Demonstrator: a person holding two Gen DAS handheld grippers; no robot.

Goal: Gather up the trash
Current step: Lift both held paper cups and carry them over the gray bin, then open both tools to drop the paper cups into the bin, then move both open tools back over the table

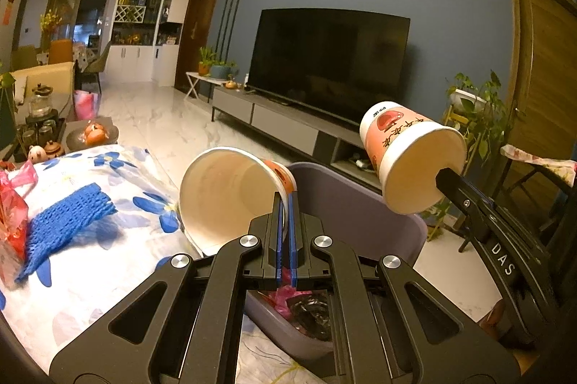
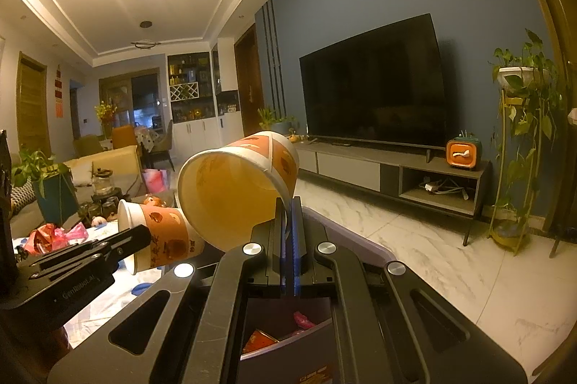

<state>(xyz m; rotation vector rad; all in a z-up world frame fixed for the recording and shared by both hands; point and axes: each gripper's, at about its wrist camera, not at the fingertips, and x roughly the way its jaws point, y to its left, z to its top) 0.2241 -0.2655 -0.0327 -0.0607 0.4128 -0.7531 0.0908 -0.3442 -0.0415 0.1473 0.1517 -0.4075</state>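
Paper cups (image 1: pixel 230 192) (image 2: pixel 230 189) clamped in both grippers (image 1: pixel 287 203) (image 2: pixel 288 210) hang over the grey bin (image 1: pixel 360 203), television (image 1: pixel 328 59) beyond.

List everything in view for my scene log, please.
paper cup: 2, white and orange, one in each gripper, rims pinched, above the bin
trash bin: 1, grey-purple, beside the table, wrappers inside
tablecloth: 1, white with blue flowers, on table
knitted cloth: 1, blue, on tablecloth
wrapper: 1, red, table's left edge
television: 1, black, on grey stand
left hand-held gripper: 1, black, shut on cup
right hand-held gripper: 1, black, shut on cup
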